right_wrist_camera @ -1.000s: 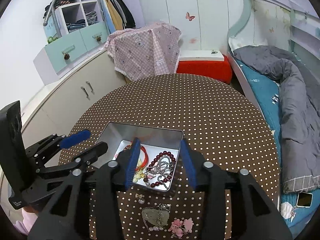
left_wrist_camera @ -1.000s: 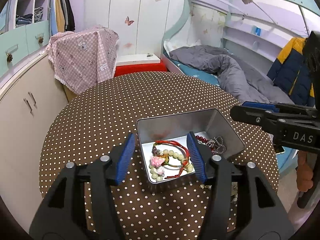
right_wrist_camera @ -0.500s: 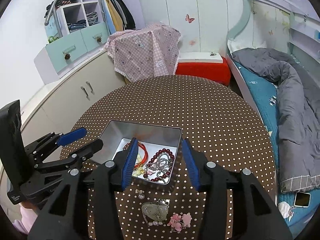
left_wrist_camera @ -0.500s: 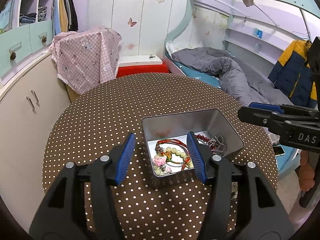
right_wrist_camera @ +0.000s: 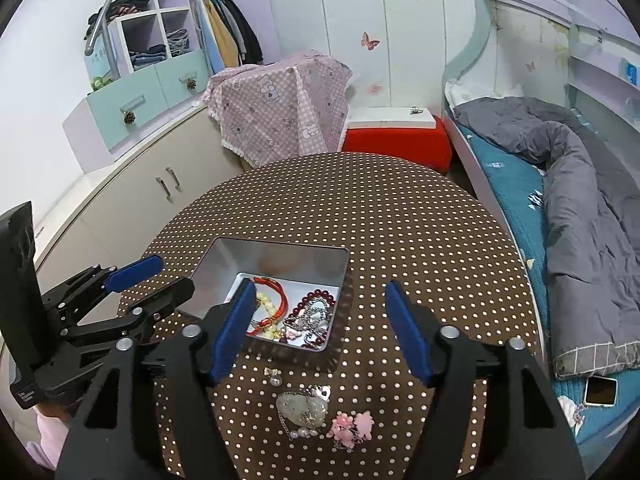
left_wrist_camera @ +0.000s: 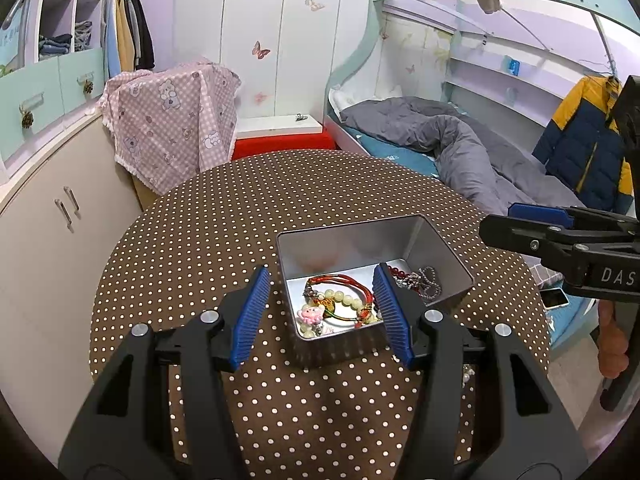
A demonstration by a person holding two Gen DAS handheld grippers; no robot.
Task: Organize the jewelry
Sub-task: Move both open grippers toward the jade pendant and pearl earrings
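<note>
An open silver tin (left_wrist_camera: 348,229) (right_wrist_camera: 280,245) sits on the round polka-dot table (right_wrist_camera: 400,232). Inside lie a red cord bracelet with pale beads (left_wrist_camera: 340,295) (right_wrist_camera: 269,302), a pink charm (left_wrist_camera: 310,314) and a dark red bead bracelet with a silver chain (right_wrist_camera: 314,308) (left_wrist_camera: 422,280). On the cloth in front of the tin rest a jade pendant (right_wrist_camera: 298,408), a pink flower piece (right_wrist_camera: 352,428) and a small pearl bow (right_wrist_camera: 274,376). My left gripper (left_wrist_camera: 320,316) is open above the tin's near left corner, holding nothing. My right gripper (right_wrist_camera: 322,328) hovers over the tin's near edge; its jaws are opening and nothing is between them.
A bed with a grey quilt (right_wrist_camera: 580,184) runs along the right, with a phone (right_wrist_camera: 598,390) at its edge. Cream cabinets (left_wrist_camera: 52,220) line the left. A pink checked cloth (right_wrist_camera: 280,116) and a red stool (right_wrist_camera: 396,140) stand behind the table.
My right gripper's jaws have spread wider and it has pulled back a little, so more of the loose jewelry shows. My left gripper's opening is unchanged.
</note>
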